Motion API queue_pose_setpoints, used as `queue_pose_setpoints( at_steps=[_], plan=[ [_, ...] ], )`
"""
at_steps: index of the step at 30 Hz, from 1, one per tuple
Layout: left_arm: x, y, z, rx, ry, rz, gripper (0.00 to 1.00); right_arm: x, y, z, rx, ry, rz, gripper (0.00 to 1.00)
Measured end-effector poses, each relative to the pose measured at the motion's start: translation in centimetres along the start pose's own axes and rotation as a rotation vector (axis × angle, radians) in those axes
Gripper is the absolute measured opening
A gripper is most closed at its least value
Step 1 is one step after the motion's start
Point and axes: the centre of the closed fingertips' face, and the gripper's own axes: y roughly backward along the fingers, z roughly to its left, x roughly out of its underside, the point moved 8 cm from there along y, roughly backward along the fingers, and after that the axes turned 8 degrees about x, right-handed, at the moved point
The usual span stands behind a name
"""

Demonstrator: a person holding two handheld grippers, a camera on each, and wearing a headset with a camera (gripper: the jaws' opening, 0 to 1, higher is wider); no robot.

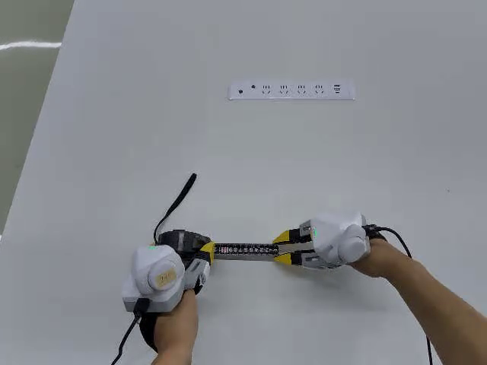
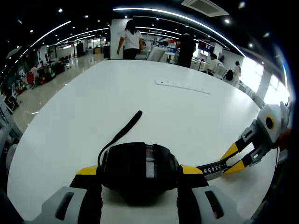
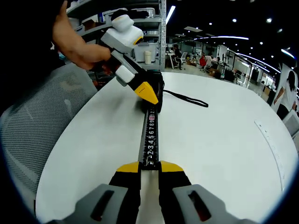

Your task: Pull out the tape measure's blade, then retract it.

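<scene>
1. Left tool (image 2: 139, 171): jaws clamped on either side of the black tape measure case (image 1: 181, 242), which rests on the tabletop (image 1: 319, 175).
2. Right tool (image 3: 149, 167): jaws pinched narrow on the blade (image 3: 150, 140) tip; the blade spans the gap between the tools.

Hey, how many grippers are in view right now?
2. The left gripper is shut on the tape measure case; the right gripper, to its right, pinches the blade at its tip.
</scene>
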Motion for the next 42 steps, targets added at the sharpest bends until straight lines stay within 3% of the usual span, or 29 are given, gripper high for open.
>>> queue_pose_setpoints(
  at_steps=[42],
  plan=[
    [-0.1, 0.0, 0.0, 0.006, 0.005, 0.010, 0.62, -2.9, -4.3, 0.2, -0.008, 0.016, -0.028, 0.12]
  ],
)
